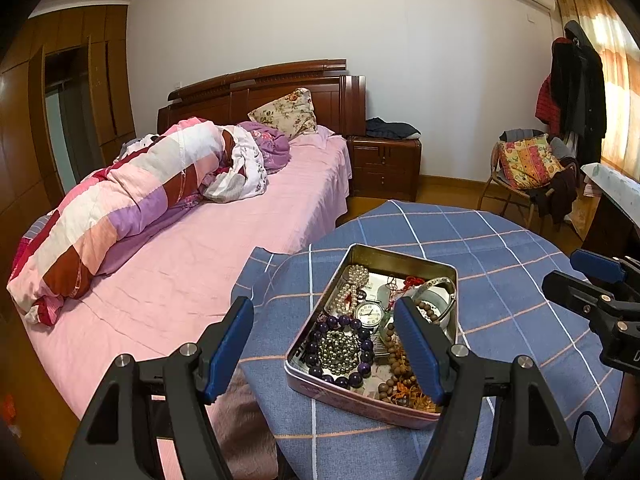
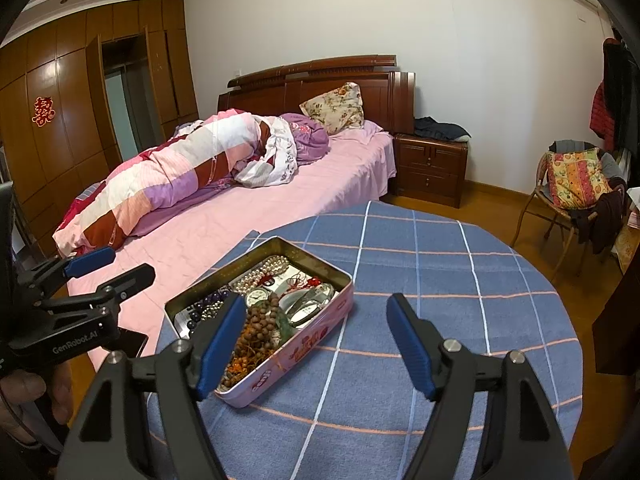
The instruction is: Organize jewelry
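An open pink tin sits on the round table under a blue plaid cloth. Inside lie a pearl strand, a watch, purple beads, a silver bead cluster, brown wooden beads and a bangle. My left gripper hovers open over the tin's near left side, holding nothing. My right gripper stands open just right of the tin, also holding nothing.
A bed with a pink sheet and rolled quilt lies left of the table. Farther back are a wooden nightstand, a chair with a patterned cushion and hanging coats. A hand grips the left tool.
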